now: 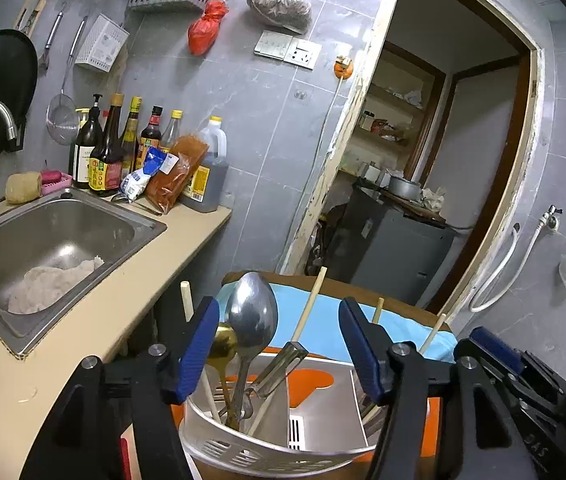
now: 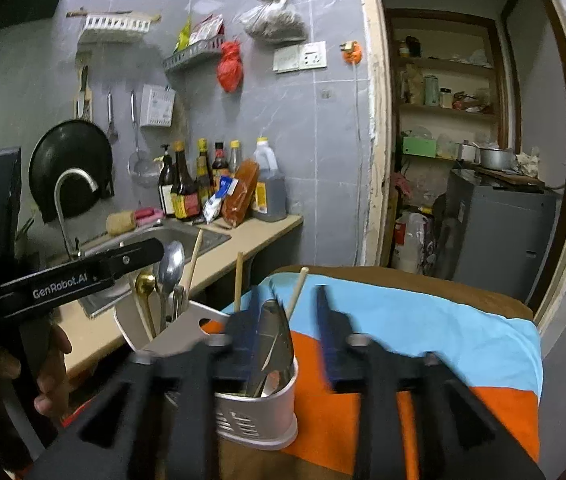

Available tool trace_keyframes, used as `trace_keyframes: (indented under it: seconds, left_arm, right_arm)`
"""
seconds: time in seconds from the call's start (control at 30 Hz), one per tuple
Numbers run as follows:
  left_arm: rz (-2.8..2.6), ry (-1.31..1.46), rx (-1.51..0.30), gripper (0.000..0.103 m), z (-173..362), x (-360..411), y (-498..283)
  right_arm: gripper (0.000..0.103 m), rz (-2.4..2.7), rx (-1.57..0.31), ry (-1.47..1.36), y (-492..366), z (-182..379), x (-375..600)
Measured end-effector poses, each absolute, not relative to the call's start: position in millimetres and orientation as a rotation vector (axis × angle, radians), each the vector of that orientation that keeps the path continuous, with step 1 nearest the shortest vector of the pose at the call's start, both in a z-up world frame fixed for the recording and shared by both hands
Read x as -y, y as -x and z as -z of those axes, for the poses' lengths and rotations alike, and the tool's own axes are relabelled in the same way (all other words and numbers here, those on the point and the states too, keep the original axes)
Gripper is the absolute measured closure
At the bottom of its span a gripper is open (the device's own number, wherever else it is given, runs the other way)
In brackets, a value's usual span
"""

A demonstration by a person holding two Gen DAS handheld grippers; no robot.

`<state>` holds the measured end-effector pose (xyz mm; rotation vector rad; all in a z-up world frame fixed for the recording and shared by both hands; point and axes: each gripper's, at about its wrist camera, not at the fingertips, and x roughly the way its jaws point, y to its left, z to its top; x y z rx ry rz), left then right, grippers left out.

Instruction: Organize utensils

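Steel spoon [image 1: 251, 312] stood upright between the spread blue pads [image 1: 199, 344] of the left claw [image 1: 281, 346], untouched, beside a gold spoon [image 1: 223, 340] in the white caddy [image 1: 267, 454]. Below the right claw [image 2: 283, 336], its jaws likewise apart and gripping nothing, a second compartment held a metal utensil [image 2: 273, 340] and chopsticks [image 2: 297, 292].

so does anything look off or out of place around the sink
A crumpled cloth lies in the sink basin, and a spoon lies loose on the counter by the bottles rather than in the holder. Nothing looks spilled or broken.
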<state>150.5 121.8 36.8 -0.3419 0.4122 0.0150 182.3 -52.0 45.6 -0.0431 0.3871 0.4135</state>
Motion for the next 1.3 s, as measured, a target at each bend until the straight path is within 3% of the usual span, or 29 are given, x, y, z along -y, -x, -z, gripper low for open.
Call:
trace_keyframes:
  seconds: [0.13,0.3,0.53,0.6,0.8,1.0,1.3]
  left_arm:
    - [-0.01,0.336,-0.41,0.032,-39,-120,-147]
    - [0.005,0.307,-0.402,0.016,-43,-109,-138]
    - [0.022,0.275,-0.39,0.005,-48,-94,-124]
    - [0.021,0.272,-0.388,0.004,-49,-90,-120]
    - [0.038,0.271,-0.403,0.001,-47,-82,-109]
    - [0.067,0.245,-0.438,0.001,-41,-72,-95]
    - [0.044,0.155,-0.429,0.001,-32,-50,-60]
  right_arm:
    - [0.065,-0.398,-0.375,0.018,-178,-48,61]
    - [0.048,-0.35,-0.366,-0.027,-174,-50,77]
    - [0.028,-0.263,-0.356,-0.067,-160,-52,101]
    - [0.019,-0.237,-0.35,-0.076,-154,-53,109]
    - [0.008,-0.137,-0.35,-0.094,-131,-54,136]
    - [0.002,-0.051,-0.352,-0.092,-101,-53,156]
    - [0.002,0.025,-0.336,-0.091,-57,-55,182]
